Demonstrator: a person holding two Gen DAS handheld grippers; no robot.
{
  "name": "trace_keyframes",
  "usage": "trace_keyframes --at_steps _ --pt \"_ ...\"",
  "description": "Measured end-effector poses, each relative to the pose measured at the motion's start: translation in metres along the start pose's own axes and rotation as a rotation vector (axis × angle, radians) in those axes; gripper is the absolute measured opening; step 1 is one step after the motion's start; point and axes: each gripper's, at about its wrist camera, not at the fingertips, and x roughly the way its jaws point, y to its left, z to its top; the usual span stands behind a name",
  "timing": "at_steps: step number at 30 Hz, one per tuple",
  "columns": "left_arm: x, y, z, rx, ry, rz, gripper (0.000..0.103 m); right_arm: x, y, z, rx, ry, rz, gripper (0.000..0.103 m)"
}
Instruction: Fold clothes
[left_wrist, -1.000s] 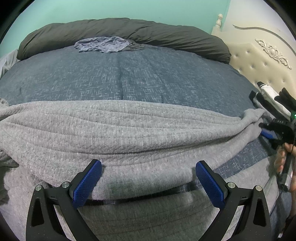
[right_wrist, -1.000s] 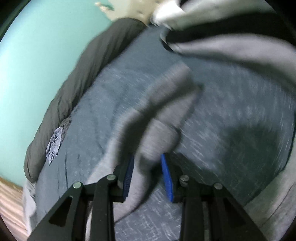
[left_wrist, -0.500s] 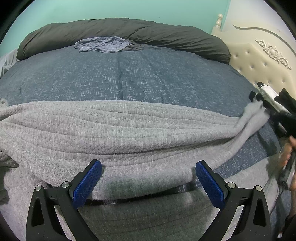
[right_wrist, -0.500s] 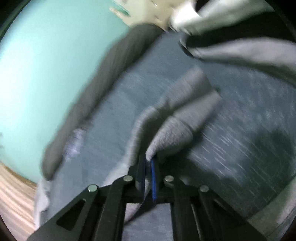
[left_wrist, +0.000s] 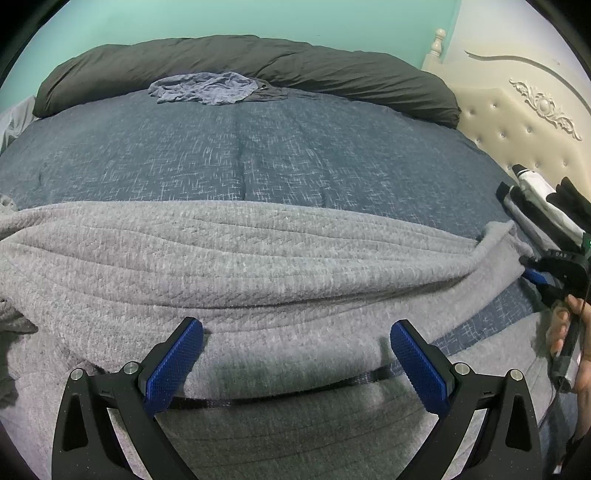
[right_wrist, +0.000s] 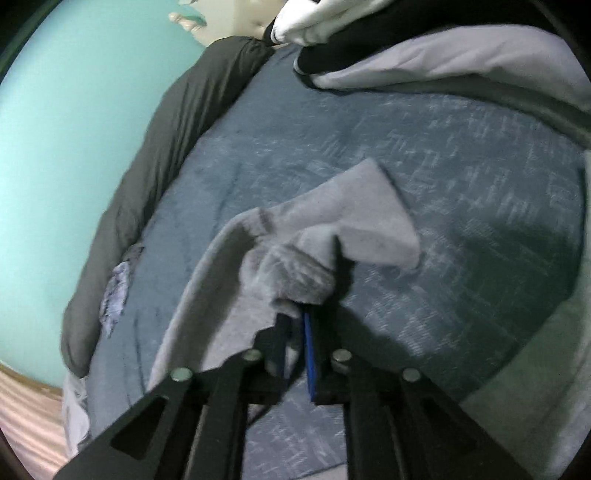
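Note:
A large grey knit garment (left_wrist: 236, 266) lies spread across the near part of the blue bed cover (left_wrist: 258, 158). My left gripper (left_wrist: 295, 350) is open, its blue pads just above the garment's near part, holding nothing. My right gripper (right_wrist: 295, 332) is shut on the garment's end (right_wrist: 332, 236), a bunched grey flap, at the bed's right side. The right gripper also shows in the left wrist view (left_wrist: 532, 273), pinching that end.
A dark grey bolster (left_wrist: 243, 62) runs along the far edge by the teal wall. A crumpled blue-grey cloth (left_wrist: 207, 86) lies beside it. A cream tufted headboard (left_wrist: 524, 122) stands right. A pile of black, white and grey clothes (right_wrist: 424, 62) lies near the right gripper.
My right gripper closed on the garment's end, lifted it briefly, then brought it back down. My left gripper has not moved.

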Motion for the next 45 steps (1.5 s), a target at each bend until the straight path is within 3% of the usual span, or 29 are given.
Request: trace_keyframes --at_steps 1,5,7,11,18,26,28,32,37,45 --pt "0.000 0.000 0.000 0.000 0.000 0.000 0.103 -0.001 -0.001 0.001 -0.007 -0.011 -0.020 0.033" --pt "0.000 0.000 0.000 -0.001 0.000 -0.002 0.103 -0.002 -0.001 -0.004 -0.019 -0.021 -0.019 0.034" --pt "-0.002 0.000 0.002 -0.003 -0.005 -0.003 0.103 -0.007 0.006 -0.004 -0.044 -0.038 0.022 0.020" --pt "-0.009 0.002 0.005 -0.011 -0.029 0.005 0.103 -0.026 0.016 0.001 -0.093 -0.084 0.096 0.009" --pt "-0.015 0.015 0.008 -0.047 -0.034 0.017 0.103 -0.038 0.004 0.004 -0.030 -0.107 0.100 0.007" --pt "-0.023 0.037 0.013 -0.117 -0.036 0.016 0.103 -0.028 0.007 0.001 0.015 -0.062 0.081 0.012" --pt "-0.028 0.046 0.017 -0.138 -0.044 0.017 0.103 -0.025 0.010 -0.001 0.023 -0.048 0.089 0.024" --pt "-0.047 0.072 0.024 -0.188 -0.083 0.048 0.103 -0.024 0.020 -0.003 0.011 -0.034 0.118 0.028" --pt "-0.071 0.109 0.022 -0.250 -0.124 0.094 0.103 -0.022 0.053 -0.012 -0.083 0.015 0.185 0.037" --pt "-0.090 0.149 -0.002 -0.284 -0.110 0.112 0.103 -0.008 0.136 -0.068 -0.334 0.196 0.308 0.037"
